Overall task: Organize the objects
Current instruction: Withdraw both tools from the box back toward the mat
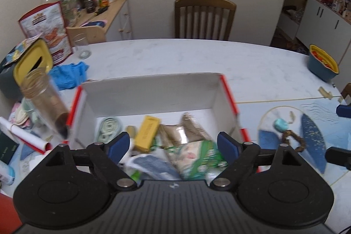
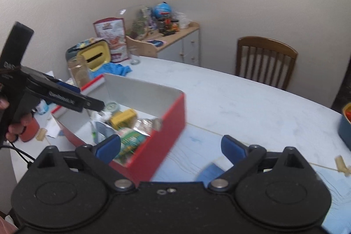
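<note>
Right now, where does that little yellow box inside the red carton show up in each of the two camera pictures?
Left wrist view: the yellow box lies low in the centre, inside the red carton, just above the open left gripper.
Right wrist view: the yellow box sits left of centre, in the carton, above the open right gripper.
Shared landmark: the wooden chair behind the table.

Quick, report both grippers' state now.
Left gripper: open, holding nothing, above the red box.
Right gripper: open, holding nothing, over the box's near corner.
</note>
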Action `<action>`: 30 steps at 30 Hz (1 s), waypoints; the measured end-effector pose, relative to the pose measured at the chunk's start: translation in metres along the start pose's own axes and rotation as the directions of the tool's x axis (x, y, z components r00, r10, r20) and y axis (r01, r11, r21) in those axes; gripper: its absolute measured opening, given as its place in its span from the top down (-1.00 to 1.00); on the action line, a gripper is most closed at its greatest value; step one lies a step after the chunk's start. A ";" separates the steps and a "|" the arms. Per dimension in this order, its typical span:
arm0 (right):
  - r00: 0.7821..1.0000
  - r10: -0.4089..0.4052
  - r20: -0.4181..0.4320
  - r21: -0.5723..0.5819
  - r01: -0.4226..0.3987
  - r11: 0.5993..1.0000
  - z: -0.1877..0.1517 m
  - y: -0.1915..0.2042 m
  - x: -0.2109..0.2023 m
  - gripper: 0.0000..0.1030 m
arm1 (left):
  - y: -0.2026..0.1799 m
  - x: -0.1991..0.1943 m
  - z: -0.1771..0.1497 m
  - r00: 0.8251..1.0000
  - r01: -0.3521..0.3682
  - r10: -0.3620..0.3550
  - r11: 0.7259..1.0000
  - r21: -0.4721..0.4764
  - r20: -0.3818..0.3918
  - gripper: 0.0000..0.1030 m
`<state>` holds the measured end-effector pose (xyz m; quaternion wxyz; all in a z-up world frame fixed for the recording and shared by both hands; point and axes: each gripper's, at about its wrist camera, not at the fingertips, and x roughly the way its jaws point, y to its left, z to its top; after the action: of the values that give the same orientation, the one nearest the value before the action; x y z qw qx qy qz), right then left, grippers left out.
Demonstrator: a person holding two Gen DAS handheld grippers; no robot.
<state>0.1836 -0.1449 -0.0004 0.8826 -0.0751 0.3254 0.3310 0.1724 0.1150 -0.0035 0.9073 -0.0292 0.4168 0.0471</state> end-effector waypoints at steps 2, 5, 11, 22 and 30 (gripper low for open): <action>1.000 -0.017 -0.009 0.006 0.017 1.000 -0.009 -0.012 -0.004 -0.90 | -0.014 0.002 0.001 0.999 0.032 -0.032 0.999 0.002 0.002 -0.81; 0.999 -0.043 -0.029 0.007 0.043 0.999 -0.023 -0.027 -0.009 -0.90 | -0.036 0.007 0.001 0.996 0.088 -0.088 0.996 0.006 0.003 -0.81; 0.994 -0.077 -0.078 0.032 0.079 0.996 -0.048 -0.059 -0.007 -0.89 | -0.094 0.023 0.004 0.987 0.159 -0.159 0.986 0.041 0.012 -0.96; 0.980 -0.125 -0.155 0.063 0.136 0.989 -0.084 -0.120 0.025 -0.77 | -0.186 0.081 0.004 0.988 0.155 -0.154 0.983 0.098 -0.015 -0.98; 0.977 -0.096 -0.191 0.099 0.117 0.988 -0.093 -0.143 0.068 -0.56 | -0.211 0.135 0.004 0.986 0.140 -0.136 0.990 0.034 -0.095 -0.98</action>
<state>0.2640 -0.2513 -0.1272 0.8676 -0.0743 0.4196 0.2563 0.2858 -0.0858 -0.1004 0.8886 -0.0417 0.4560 -0.0257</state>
